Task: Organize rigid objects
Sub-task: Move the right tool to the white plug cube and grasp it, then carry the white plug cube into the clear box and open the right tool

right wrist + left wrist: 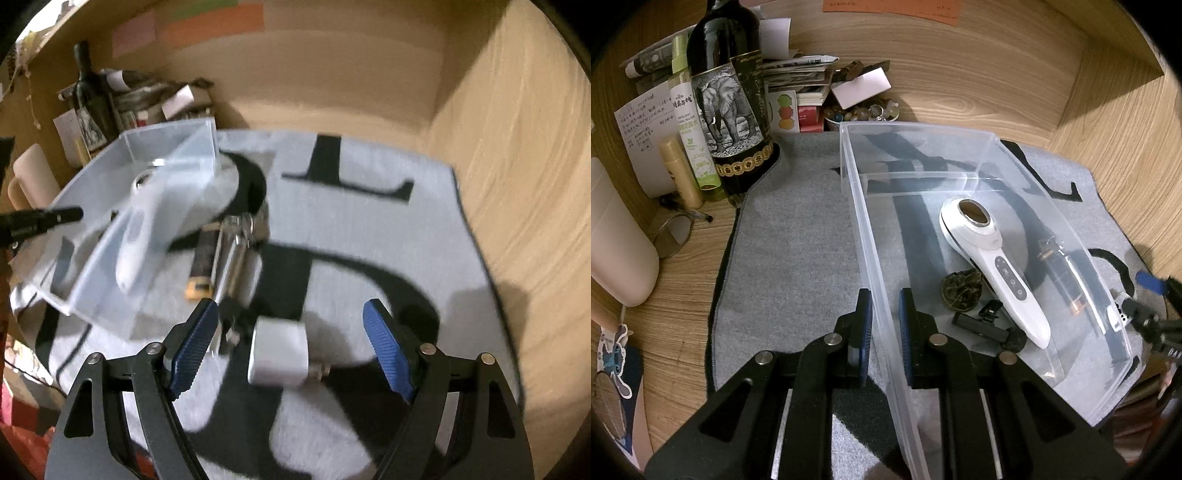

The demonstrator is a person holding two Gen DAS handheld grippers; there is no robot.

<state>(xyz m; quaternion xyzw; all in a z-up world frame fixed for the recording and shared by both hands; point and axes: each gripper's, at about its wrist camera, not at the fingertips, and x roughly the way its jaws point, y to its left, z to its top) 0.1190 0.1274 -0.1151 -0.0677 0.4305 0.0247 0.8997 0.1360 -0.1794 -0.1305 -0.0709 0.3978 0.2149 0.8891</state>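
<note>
Right, left gripper is clamped on the bin wall, steadying it. Right gripper is spread wide, nothing held, with the white charger on the mat between the jaws, clear of both pads. It looks light, hard and smooth-sided, so probably slippery. I'd squeeze the two flat faces mid-body and avoid the metal prongs end. A metal tool lies just beside the bin.

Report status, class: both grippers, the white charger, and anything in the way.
Left gripper shut on bin wall. Right gripper open, straddling charger, pads clear. Metal tool lies close beside it.
</note>
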